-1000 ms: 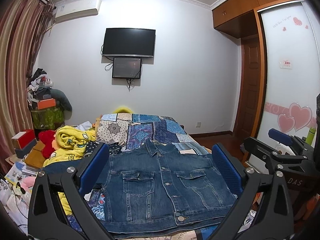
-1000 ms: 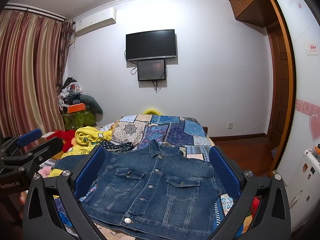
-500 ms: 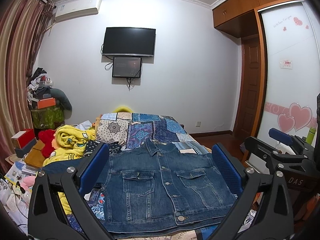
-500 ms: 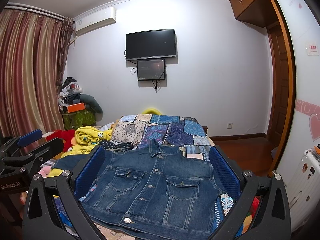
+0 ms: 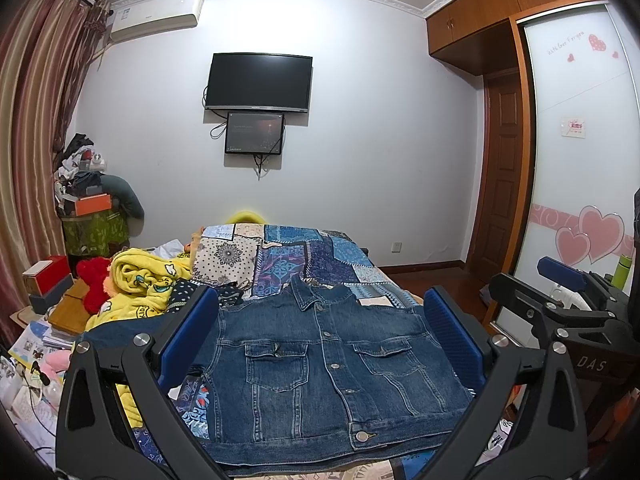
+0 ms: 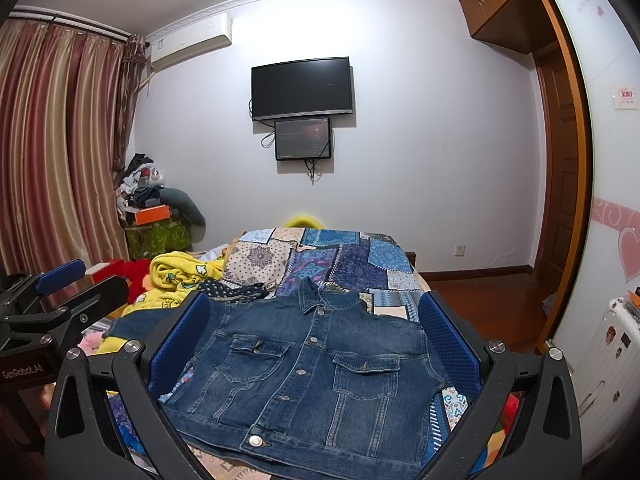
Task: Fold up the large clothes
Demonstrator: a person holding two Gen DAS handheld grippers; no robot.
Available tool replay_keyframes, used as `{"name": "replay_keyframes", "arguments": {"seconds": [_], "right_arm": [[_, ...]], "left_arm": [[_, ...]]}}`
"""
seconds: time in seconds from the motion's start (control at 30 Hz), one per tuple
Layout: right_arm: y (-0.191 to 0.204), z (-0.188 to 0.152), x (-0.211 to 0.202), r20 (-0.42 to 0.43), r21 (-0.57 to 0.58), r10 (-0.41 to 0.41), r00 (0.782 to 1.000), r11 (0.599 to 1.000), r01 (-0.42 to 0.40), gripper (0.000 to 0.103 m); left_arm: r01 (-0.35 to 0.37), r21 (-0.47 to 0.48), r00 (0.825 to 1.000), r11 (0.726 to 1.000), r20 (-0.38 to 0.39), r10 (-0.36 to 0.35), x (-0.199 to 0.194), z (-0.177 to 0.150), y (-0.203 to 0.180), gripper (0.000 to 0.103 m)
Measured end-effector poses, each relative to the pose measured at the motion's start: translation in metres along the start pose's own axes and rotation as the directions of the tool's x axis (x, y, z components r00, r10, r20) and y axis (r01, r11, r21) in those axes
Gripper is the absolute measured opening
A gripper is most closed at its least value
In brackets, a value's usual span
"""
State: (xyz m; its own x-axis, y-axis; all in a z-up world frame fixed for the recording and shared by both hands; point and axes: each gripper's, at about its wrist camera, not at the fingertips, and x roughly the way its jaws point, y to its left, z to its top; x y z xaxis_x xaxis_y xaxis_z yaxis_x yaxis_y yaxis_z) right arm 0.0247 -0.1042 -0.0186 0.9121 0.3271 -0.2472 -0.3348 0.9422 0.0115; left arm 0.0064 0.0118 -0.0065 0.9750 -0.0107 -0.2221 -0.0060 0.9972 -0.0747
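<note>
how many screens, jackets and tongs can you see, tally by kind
screens: 2, the big tv and the small screen under it
jackets: 1, the denim jacket flat on the bed
tongs: 2, left tongs and right tongs, both open
total: 5

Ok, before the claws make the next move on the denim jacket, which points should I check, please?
1. Denim jacket lies flat, front up, buttoned: ok.
2. Left claw open, holding nothing: ok.
3. Right claw open, holding nothing: ok.
4. Sleeves in sight: not ok, only a blue fold at the jacket's left.
5. Yellow blanket clear of the jacket: cannot tell.
6. Patchwork cover beyond the collar is free: ok.
</note>
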Motion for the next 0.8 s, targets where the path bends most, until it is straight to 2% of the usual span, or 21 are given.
{"name": "replay_keyframes", "arguments": {"seconds": [0.5,0.8], "right_arm": [[0.000,-0.003,0.000,-0.011,-0.002,-0.001,1.000,1.000,0.001,0.103],[0.009,-0.003,0.018,-0.054,-0.015,-0.003,0.999,1.000,0.003,0.103]], "left_arm": [[-0.004,-0.010,1.000,1.000,-0.009,0.004,0.003,-0.002,0.006,0.103],[-0.019,-0.034,0.999,0.999,-0.040,0.018,0.019,-0.004,0.022,0.103]]}}
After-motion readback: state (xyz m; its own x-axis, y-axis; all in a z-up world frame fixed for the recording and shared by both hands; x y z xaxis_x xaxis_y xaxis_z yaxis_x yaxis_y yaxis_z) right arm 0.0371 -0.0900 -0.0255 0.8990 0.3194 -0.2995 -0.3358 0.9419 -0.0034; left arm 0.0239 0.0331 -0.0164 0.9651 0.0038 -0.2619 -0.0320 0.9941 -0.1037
